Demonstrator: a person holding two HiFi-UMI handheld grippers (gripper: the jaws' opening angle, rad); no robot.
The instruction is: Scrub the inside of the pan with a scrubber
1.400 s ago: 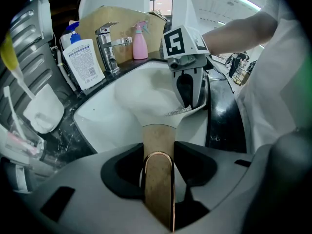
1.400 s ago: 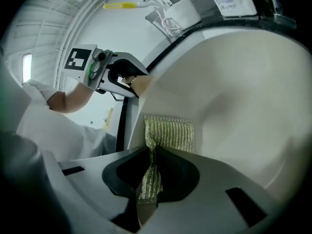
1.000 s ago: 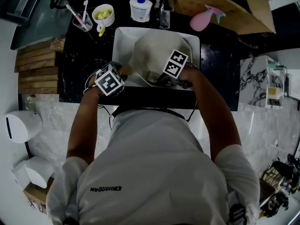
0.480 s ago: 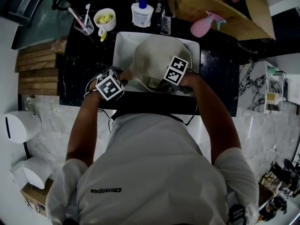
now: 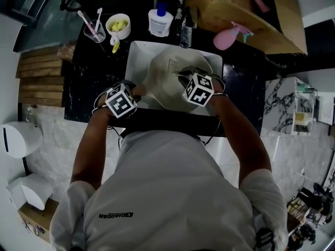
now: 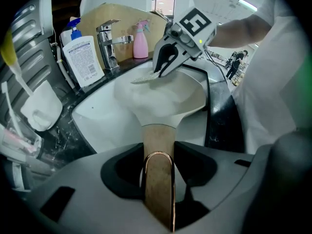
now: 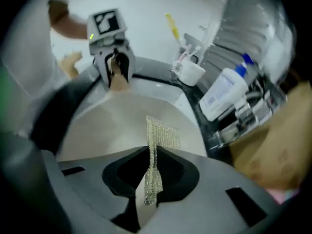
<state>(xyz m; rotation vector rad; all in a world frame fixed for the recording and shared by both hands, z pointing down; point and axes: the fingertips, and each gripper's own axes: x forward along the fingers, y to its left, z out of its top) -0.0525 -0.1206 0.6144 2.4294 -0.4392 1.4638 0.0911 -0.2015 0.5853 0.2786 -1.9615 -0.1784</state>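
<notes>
A cream pan [image 5: 163, 82] lies tilted in the white sink [image 5: 137, 50]. My left gripper [image 5: 135, 89] is shut on the pan's wooden handle [image 6: 158, 143], which runs straight between its jaws [image 6: 158, 179]. My right gripper [image 5: 184, 77] is shut on a silvery mesh scrubber [image 7: 160, 134] and hangs over the pan's inside [image 7: 112, 126]. In the left gripper view the right gripper [image 6: 164, 66] presses the scrubber [image 6: 144, 78] flat against the pan's far inner wall [image 6: 165, 96]. The left gripper [image 7: 116, 74] shows across the pan in the right gripper view.
Behind the sink stand a faucet [image 6: 110, 40], a white pump bottle [image 5: 158, 19], a pink spray bottle [image 5: 230, 31] and a cardboard box [image 5: 238, 4]. A mug [image 5: 117, 25] and a glass with toothbrushes [image 5: 95, 30] sit on the black counter at the back left.
My right gripper has carried the scrubber from the pan's near side up towards its far wall. The left gripper has stayed on the handle.
</notes>
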